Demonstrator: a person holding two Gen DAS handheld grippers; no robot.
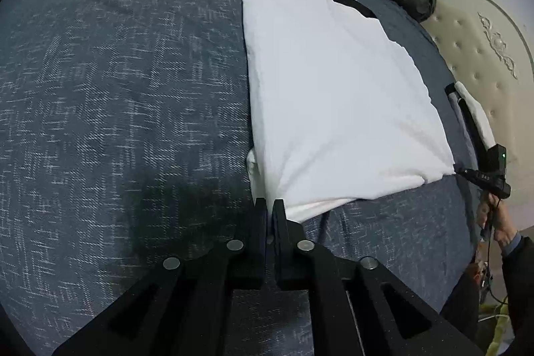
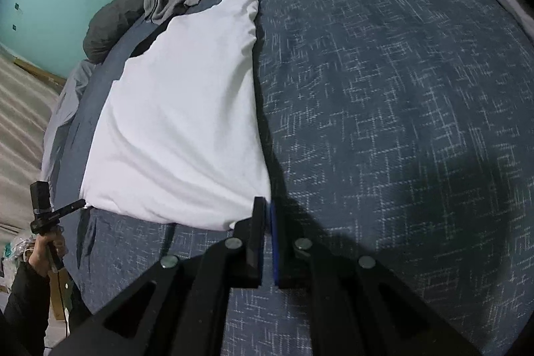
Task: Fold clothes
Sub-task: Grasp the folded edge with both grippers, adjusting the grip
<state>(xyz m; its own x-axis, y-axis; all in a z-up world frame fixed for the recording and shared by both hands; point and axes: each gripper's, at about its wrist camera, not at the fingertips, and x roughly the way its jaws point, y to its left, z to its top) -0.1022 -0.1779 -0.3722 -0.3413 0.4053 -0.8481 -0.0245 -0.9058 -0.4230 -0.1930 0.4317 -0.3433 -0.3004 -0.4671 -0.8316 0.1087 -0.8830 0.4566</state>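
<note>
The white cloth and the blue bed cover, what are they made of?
The white cloth looks like soft cotton, matte, with gentle wrinkles and a slightly fuzzy edge; it could be a towel or a shirt. The blue bed cover looks like thick woven fabric, with pale crisscross threads showing.

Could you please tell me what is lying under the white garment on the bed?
The white garment rests on the dark blue patterned bedspread, which shows all around it. A lower white layer peeks out at its near corner. Anything else beneath is covered.
</note>
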